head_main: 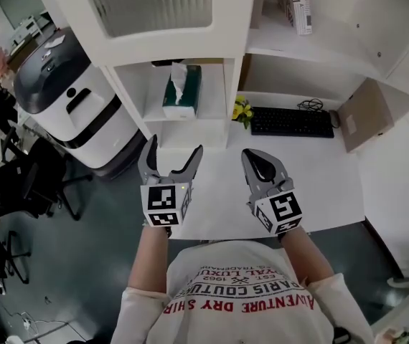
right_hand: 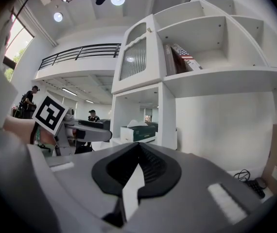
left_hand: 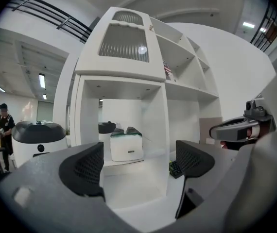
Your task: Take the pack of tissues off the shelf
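The pack of tissues point(head_main: 181, 90) is a green and white box with a tissue sticking up, and it stands in a lower compartment of the white shelf unit point(head_main: 227, 92). My left gripper point(head_main: 171, 154) is open and empty, held short of that compartment. In the left gripper view the pack point(left_hand: 127, 146) shows straight ahead between the spread jaws of the left gripper point(left_hand: 138, 163), well apart from them. My right gripper point(head_main: 253, 158) is shut on nothing, held over the white desk point(head_main: 319, 185). The right gripper view shows the right gripper point(right_hand: 137, 166) with its jaws together and the pack point(right_hand: 139, 131) beyond.
A black keyboard point(head_main: 292, 122), a small yellow object point(head_main: 242, 110) and a brown board point(head_main: 366, 113) are on the desk under the shelves. Books point(head_main: 299, 2) stand on an upper shelf. A grey and white machine point(head_main: 68, 95) and office chairs point(head_main: 25, 185) are at the left.
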{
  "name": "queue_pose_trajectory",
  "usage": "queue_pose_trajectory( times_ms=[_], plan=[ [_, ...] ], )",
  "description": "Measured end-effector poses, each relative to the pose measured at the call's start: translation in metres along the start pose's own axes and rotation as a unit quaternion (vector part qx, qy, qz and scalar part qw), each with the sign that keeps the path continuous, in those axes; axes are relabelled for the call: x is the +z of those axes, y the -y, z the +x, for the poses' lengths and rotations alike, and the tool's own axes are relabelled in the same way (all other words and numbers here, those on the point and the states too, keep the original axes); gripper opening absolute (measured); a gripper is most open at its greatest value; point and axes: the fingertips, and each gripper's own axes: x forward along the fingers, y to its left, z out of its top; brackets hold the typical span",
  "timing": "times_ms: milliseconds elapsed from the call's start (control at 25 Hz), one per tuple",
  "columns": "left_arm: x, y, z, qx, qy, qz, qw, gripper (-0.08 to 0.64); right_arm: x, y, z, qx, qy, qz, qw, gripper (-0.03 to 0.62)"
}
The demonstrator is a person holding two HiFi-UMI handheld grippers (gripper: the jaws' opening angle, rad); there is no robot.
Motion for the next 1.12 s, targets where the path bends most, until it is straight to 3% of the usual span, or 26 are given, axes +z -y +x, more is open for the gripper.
queue_pose_trajectory(
  times_ms=[240, 520, 1000, 1120],
  plan=[
    [-0.006, -0.025, 0.053, 0.004, -0.013, 0.009, 0.9999, 0.492, -0.004, 0.018, 0.039, -0.021, -0.01, -0.009, 1.0, 0.0],
    [-0.003, -0.037, 0.103, 0.002, -0.01, -0.012, 0.9999, 0.541, -0.011, 0.034, 0.07, -0.037, -0.03, -0.007, 0.999, 0.0],
    [-0.016, -0.049, 0.147, 0.035, -0.039, 0.01, 0.9986, 0.54, -0.033, 0.044, 0.089, -0.031, -0.06, 0.0, 0.998, 0.0],
    [-0.016, -0.052, 0.149, 0.039, -0.036, 0.002, 0.9986, 0.482, -0.038, 0.05, 0.088, -0.037, -0.063, 0.005, 0.997, 0.0]
  ],
)
